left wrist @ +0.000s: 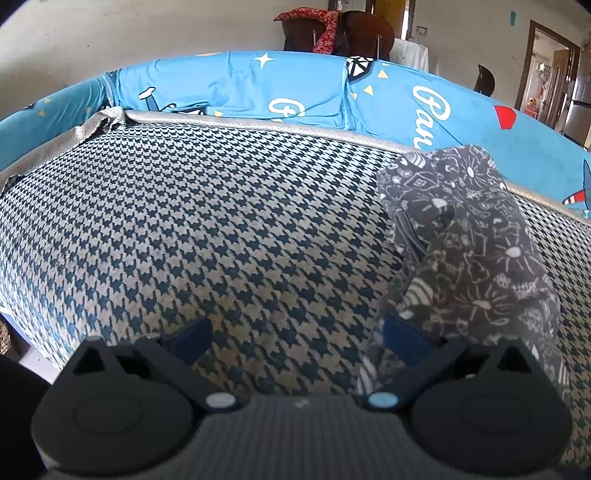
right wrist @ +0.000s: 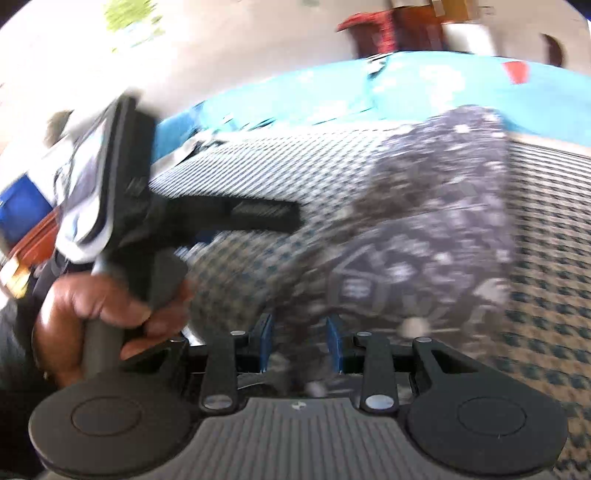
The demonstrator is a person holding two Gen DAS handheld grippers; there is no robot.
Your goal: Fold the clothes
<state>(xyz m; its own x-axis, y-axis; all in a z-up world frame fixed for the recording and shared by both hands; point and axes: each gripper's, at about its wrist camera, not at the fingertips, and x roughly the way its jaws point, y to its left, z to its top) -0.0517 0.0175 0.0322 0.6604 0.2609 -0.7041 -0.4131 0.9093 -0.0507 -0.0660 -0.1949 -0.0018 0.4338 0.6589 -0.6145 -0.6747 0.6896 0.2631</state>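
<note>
A dark garment [left wrist: 461,240] printed with white doodles lies bunched on the right of the houndstooth cover [left wrist: 203,221]. Its near end drapes around my left gripper's right finger. The left gripper [left wrist: 297,338] is open, and only the cover shows between its blue pads. The right wrist view is blurred by motion. There the same garment [right wrist: 424,229] runs down into my right gripper [right wrist: 299,339], whose blue pads stand close together with cloth pinched between them. A hand [right wrist: 92,306] grips the left tool's handle at the left.
A blue printed cloth [left wrist: 295,88] covers the raised back behind the houndstooth surface. Dark wooden chairs with a red cloth [left wrist: 332,29] stand beyond it. A doorway [left wrist: 546,74] opens at the far right. The cover's near-left edge [left wrist: 22,306] drops off.
</note>
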